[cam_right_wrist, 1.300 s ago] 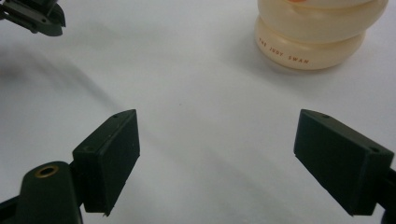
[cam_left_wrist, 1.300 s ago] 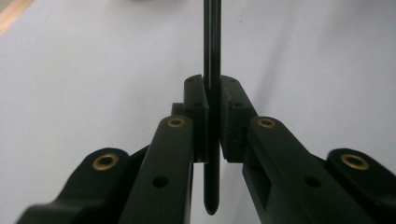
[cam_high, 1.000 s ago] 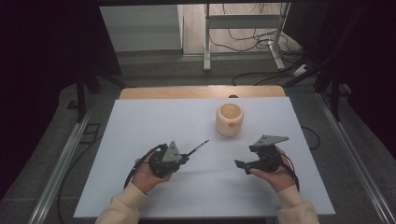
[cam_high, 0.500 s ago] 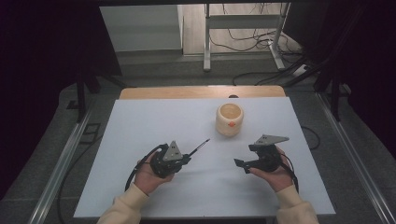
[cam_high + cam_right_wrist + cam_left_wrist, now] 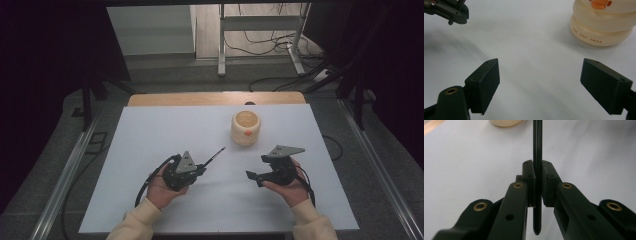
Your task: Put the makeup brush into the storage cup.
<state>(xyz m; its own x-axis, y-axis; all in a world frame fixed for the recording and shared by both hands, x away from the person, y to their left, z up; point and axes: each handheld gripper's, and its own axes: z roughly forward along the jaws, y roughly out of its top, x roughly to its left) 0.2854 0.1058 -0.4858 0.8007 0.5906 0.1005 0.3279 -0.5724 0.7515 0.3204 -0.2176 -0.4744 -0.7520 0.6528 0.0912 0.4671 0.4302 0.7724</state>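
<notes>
White tabletop [image 5: 150, 150] bears a cream cup [image 5: 245, 127]; left gripper [image 5: 537, 182] clamps a pen [image 5: 537, 142], right gripper [image 5: 540, 85] gapes.

Right gripper [image 5: 540, 85] jaws wide apart over white table [image 5: 531, 50]; cream holder [image 5: 602, 23] top right (orange duck, "THE JUDY SWAN"); left gripper [image 5: 450, 11] top left.

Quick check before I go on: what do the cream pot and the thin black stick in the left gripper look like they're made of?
The cream pot looks like smooth, slightly glossy plastic, perhaps glazed ceramic: soft highlights, rounded stacked rings, printed lettering and an orange duck mark. The black stick, clamped in the left gripper, looks like glossy plastic or lacquered wood, with a light streak along its shaft; possibly a pen or brush, but I cannot tell.
</notes>
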